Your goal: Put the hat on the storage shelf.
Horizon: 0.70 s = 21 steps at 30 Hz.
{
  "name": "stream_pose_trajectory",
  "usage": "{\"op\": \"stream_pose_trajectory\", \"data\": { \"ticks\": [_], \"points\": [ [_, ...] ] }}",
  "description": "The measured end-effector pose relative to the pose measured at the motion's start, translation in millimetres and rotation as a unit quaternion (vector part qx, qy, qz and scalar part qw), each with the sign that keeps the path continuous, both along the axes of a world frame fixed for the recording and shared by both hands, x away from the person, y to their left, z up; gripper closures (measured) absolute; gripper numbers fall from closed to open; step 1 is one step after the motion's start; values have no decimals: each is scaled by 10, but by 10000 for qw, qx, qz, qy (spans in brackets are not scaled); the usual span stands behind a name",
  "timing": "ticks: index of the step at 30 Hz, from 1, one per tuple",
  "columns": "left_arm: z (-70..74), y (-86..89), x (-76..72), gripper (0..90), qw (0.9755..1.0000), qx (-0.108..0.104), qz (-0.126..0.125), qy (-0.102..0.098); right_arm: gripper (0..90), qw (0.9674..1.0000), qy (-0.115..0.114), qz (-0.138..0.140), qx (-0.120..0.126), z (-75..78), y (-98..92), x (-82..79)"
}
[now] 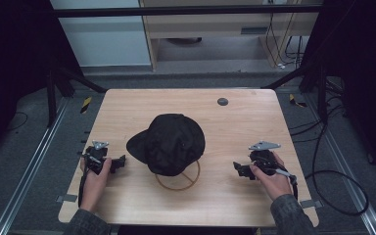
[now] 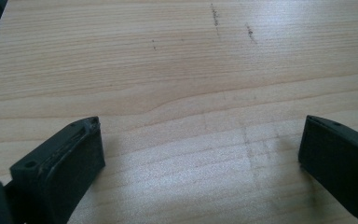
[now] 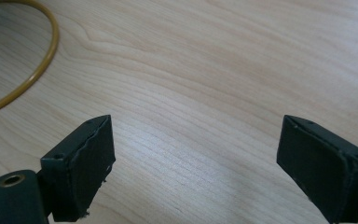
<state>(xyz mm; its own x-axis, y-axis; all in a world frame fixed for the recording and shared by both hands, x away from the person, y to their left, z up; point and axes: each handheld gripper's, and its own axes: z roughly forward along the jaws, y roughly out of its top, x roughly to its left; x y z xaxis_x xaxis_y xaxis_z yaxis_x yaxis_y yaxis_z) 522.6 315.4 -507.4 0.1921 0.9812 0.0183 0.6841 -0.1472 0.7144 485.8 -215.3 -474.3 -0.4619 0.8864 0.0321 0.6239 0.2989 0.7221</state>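
The left gripper point(image 2: 200, 149) and right gripper point(image 3: 196, 154) are held with jaws wide apart, empty, over the wooden table point(image 1: 127, 205). Between them a black cap point(image 1: 169, 143) is perched on a wire stand point(image 1: 178, 183). Being soft and light, it is probably best pinched at the brim.

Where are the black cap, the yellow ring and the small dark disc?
black cap point(image 1: 174, 142), high view, on its crown.
yellow ring point(image 3: 37, 72), right gripper view, on its curved rim.
small dark disc point(image 1: 222, 102), high view, on its centre.
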Motion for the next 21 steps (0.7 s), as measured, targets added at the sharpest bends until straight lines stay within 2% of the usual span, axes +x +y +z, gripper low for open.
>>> {"op": "stream_pose_trajectory", "data": {
  "ticks": [7,10,14,21],
  "points": [
    [0,0,0,0,10000,-2,-1,2,109,9996,-34,-177,213,-111,4,95],
    [0,0,0,0,10000,-2,-2,4,109,9988,-74,-292,381,-137,12,134],
    [1,1,1,0,10000,3,-1,2,102,9988,-77,-340,358,-225,39,206],
    [1,1,3,0,10000,1,3,2,98,9984,-130,-441,316,-271,93,259]
  ]
}}
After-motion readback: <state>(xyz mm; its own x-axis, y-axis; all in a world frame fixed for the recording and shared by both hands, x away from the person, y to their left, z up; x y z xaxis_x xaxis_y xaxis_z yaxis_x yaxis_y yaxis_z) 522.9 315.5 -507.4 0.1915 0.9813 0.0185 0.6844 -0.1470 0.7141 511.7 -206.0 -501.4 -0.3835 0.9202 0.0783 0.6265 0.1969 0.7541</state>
